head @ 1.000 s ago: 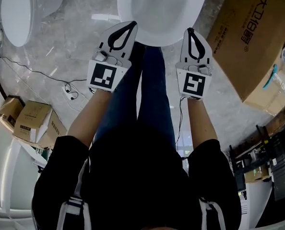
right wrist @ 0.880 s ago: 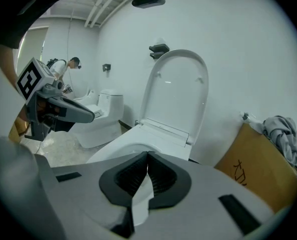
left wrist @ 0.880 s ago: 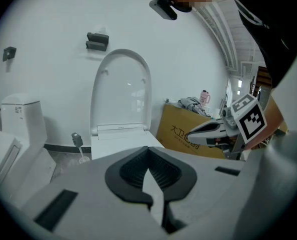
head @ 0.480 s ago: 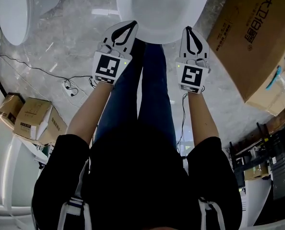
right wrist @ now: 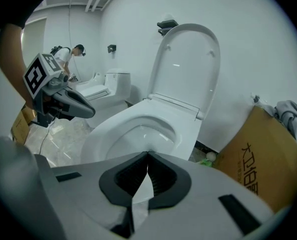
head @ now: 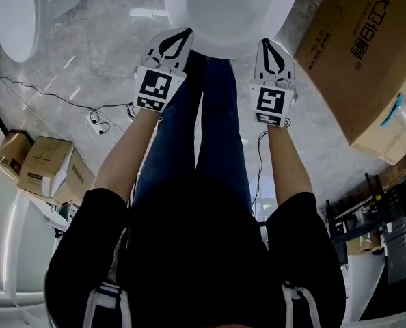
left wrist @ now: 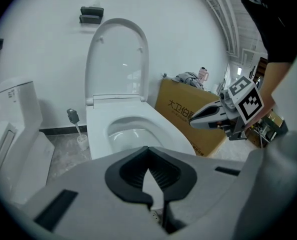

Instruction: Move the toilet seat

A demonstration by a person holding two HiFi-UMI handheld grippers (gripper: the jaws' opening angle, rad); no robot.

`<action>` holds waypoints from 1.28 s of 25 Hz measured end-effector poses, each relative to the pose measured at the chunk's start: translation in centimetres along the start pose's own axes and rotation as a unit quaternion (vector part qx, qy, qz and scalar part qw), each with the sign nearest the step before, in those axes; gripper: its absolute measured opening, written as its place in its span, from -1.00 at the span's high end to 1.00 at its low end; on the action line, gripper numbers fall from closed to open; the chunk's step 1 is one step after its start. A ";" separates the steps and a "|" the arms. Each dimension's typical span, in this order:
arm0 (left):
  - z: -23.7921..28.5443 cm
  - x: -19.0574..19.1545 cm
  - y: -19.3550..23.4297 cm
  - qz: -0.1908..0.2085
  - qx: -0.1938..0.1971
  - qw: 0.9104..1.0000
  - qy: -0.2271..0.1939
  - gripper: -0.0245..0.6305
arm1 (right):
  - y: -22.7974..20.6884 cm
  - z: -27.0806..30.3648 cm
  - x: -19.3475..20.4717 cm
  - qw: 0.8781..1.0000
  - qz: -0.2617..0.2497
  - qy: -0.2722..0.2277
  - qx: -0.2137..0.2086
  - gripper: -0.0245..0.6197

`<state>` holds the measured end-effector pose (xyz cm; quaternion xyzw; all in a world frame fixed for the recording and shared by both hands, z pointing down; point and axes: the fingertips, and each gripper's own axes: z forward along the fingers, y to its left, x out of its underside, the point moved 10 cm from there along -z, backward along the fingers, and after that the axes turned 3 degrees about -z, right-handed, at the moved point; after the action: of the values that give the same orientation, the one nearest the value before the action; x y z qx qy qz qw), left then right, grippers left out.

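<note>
Head view and the two gripper views of a person standing before a toilet bowl [head: 230, 19], a hand-held gripper in each hand. The left gripper [head: 182, 36] points at the front-left of the bowl rim and the right gripper [head: 266, 44] at the front-right, their marker cubes facing the head camera. In its own view the left gripper [left wrist: 148, 151] has its dark pads brought together at the tips, with nothing between them; the right gripper [right wrist: 147, 155] likewise stands closed and empty. Each gripper also shows in the other's view, held in the air beside the bowl and apart from it: the right gripper [left wrist: 208, 116] in front of a cardboard box [left wrist: 186, 109], the left gripper [right wrist: 71, 104] above the marbled floor [right wrist: 63, 139].

The toilet seat [left wrist: 117, 59] appears as a solid white flap raised upright at the back of the bowl, against the white wall (whether a separate ring lies on the rim cannot be told). It stands well beyond both sets of jaws [right wrist: 188, 64].

Surroundings: a toilet brush [left wrist: 76, 126] on the floor left of the bowl, a second toilet [head: 25, 12] further left, a cable [head: 52, 101] across the floor, and small cartons [head: 46, 173] near the person's left arm
</note>
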<state>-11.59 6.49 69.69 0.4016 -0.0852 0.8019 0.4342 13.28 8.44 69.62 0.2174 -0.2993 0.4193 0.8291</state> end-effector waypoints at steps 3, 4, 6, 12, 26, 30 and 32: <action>0.2 0.7 0.0 0.000 0.001 1.000 0.010 0.90 | 0.2 0.2 0.7 1.000 -0.004 0.012 -0.006 0.85; 0.3 0.9 0.0 0.000 0.001 1.000 0.014 0.90 | 0.3 0.3 0.9 1.000 -0.005 0.016 -0.008 0.85; 0.4 1.4 0.1 0.000 0.000 1.000 0.021 0.90 | 0.5 0.5 1.5 1.000 -0.007 0.025 -0.013 0.85; 0.9 3.0 0.0 0.010 0.007 0.999 0.048 0.90 | 0.8 0.7 3.2 0.998 -0.011 0.055 -0.030 0.85; 1.9 6.5 0.7 0.100 0.035 0.985 0.139 0.90 | 2.2 1.8 5.6 0.990 -0.051 0.107 -0.073 0.85; 2.3 6.9 0.4 0.186 0.035 0.965 0.181 0.90 | 3.4 2.0 5.7 0.981 -0.129 0.114 -0.093 0.85; 2.5 7.1 0.0 0.241 0.041 0.949 0.197 0.73 | 3.9 2.0 5.8 0.973 -0.170 0.116 -0.100 0.83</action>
<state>-12.25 9.73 76.42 0.2204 -0.0596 0.9485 0.2195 12.12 12.61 75.44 0.1314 -0.2003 0.2622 0.9348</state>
